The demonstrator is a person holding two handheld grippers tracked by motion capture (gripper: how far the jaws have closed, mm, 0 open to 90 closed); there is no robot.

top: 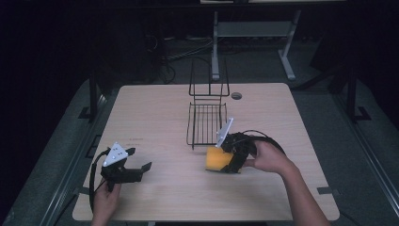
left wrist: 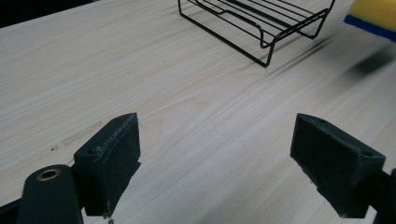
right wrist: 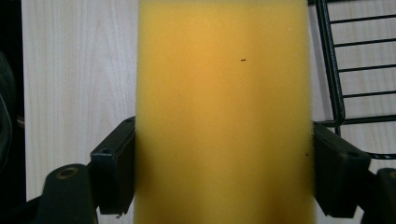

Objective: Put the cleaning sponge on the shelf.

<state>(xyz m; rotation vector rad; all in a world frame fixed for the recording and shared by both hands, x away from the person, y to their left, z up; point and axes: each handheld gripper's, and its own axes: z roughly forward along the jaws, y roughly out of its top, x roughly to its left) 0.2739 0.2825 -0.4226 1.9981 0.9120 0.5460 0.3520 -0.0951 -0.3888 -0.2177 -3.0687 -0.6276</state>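
A yellow sponge (top: pixel 215 159) with a blue underside (left wrist: pixel 369 25) is held between the jaws of my right gripper (top: pixel 225 162), just in front of the near end of a black wire rack (top: pixel 207 123). In the right gripper view the sponge (right wrist: pixel 224 84) stands between both pads (right wrist: pixel 114 172) of that gripper (right wrist: pixel 224 168), and the rack's edge (right wrist: pixel 332 88) runs along its right side. My left gripper (top: pixel 139 159) is open over bare wood at the table's near left. Nothing lies between its jaws in the left gripper view (left wrist: pixel 215 140).
The light wooden table (top: pixel 155 108) has a round cable hole (top: pixel 236 95) at the back, behind the rack's tall wire loops (top: pixel 209 77). The rack (left wrist: pixel 261 23) lies ahead and to the right of the left gripper. Beyond the table are a dark floor and desk legs (top: pixel 215 47).
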